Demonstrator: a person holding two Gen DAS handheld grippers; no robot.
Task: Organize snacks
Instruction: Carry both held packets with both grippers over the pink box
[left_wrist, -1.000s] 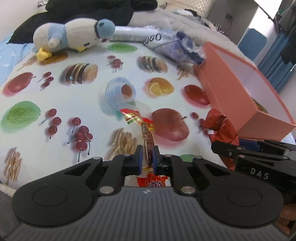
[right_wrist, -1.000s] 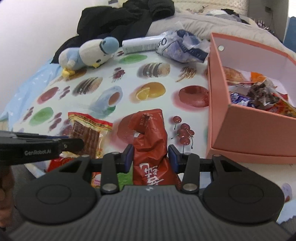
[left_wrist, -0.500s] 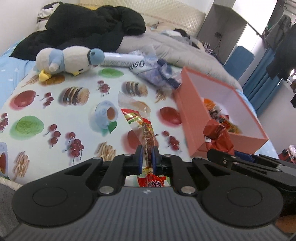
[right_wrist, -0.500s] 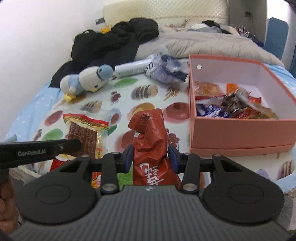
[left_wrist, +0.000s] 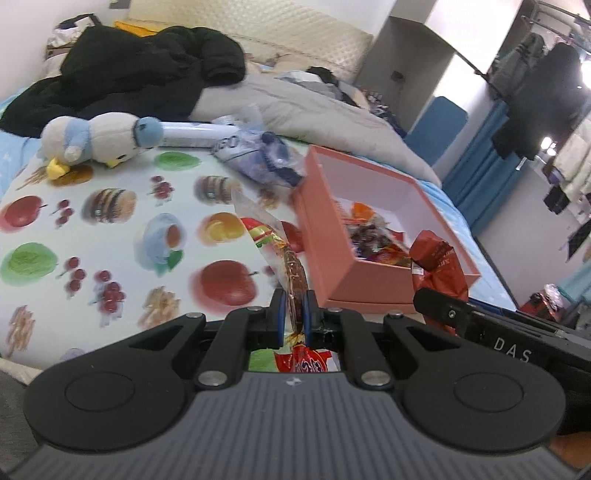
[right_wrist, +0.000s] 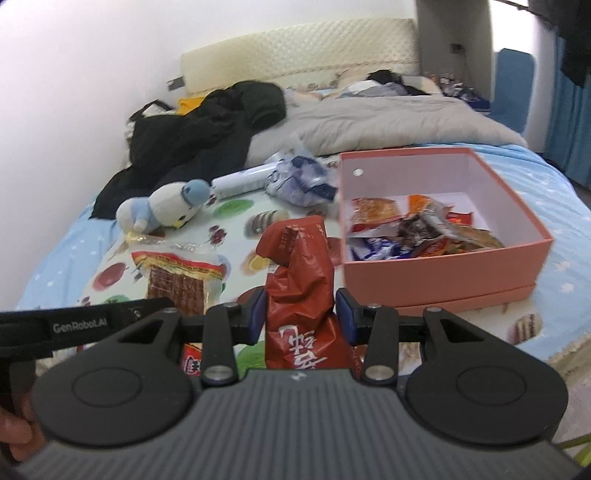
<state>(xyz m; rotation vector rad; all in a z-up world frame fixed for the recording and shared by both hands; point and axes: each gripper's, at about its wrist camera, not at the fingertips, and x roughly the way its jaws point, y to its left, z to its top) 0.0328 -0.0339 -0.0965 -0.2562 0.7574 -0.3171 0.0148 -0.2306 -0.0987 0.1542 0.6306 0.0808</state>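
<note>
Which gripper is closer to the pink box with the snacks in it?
Right. The right hand-held gripper, holding the red snack bag, is just beside the pink box. The left hand-held gripper, pinching the flat snack packet, sits farther off on the right one's other side.

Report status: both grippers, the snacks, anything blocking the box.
Left gripper shut on flat snack packet. Right gripper shut on crumpled red snack bag. Pink box open, partly filled. Nothing blocking it.
</note>
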